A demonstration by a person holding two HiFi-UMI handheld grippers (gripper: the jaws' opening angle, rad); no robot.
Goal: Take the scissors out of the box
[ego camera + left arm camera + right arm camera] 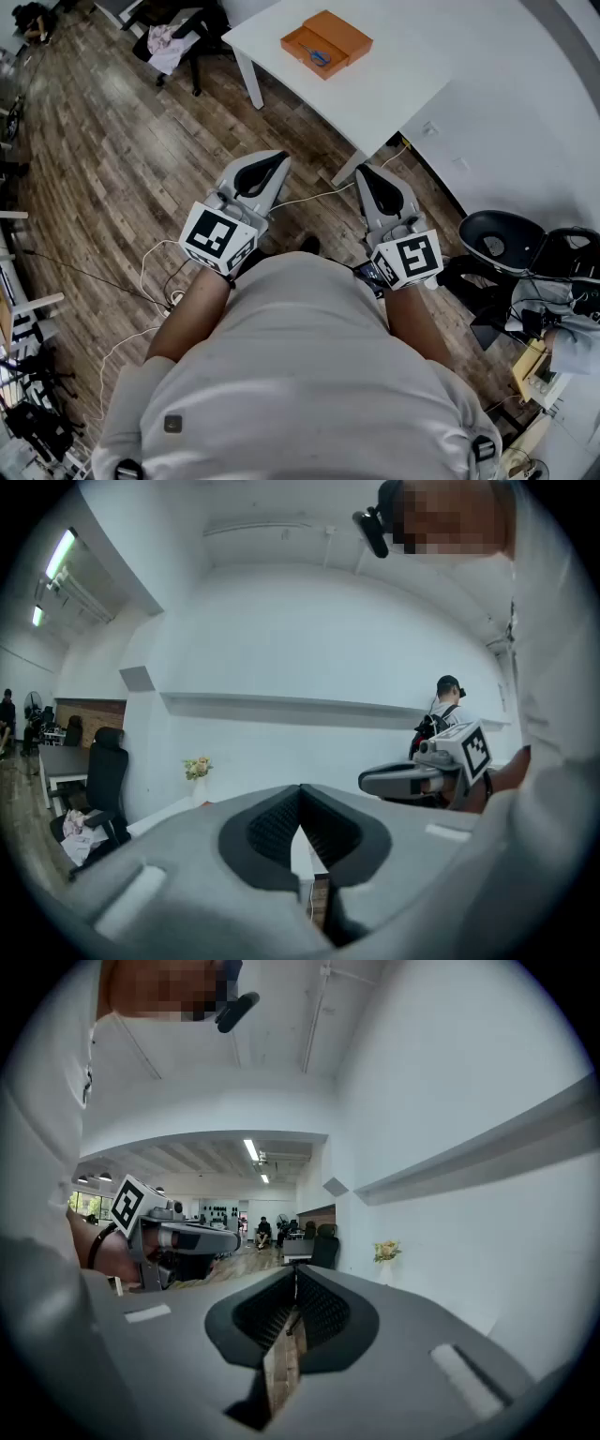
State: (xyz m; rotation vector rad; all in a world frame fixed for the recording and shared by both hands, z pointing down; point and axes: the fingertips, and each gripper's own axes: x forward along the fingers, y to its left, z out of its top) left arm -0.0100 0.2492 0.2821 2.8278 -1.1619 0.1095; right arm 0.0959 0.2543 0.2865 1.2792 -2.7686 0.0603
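wooden floor [122,150], one, fills most of the head view; both claws hang over it, short of the furniture.

table [394,84], one, white, stands ahead of the person with its near corner turned toward them. it carries the task's things and nothing else that shows.

left claw [269,161] and right claw [367,174], two in all, are held roughly level in front of the body, side by side and well apart from the table's near corner. in each gripper view the two jaws meet at their tips with nothing between them: both claws are fully closed and empty.

box [326,42], one, orange, lies in from both near edges of the table, toward its far side as framed. it appears to be open, in two touching parts, a tray in front and a lid behind.

scissors [320,57], one pair, show as a small blue shape inside the front tray; blades and handles are too small to tell apart.

step in hand, as judged: the approach, before any reach. no claw is near the box.

next move, as judged: close the gap to the table, bring one claw over the tray, part its jaws, and set them down around the scissors. the other claw may need to steady the box, which looks light.
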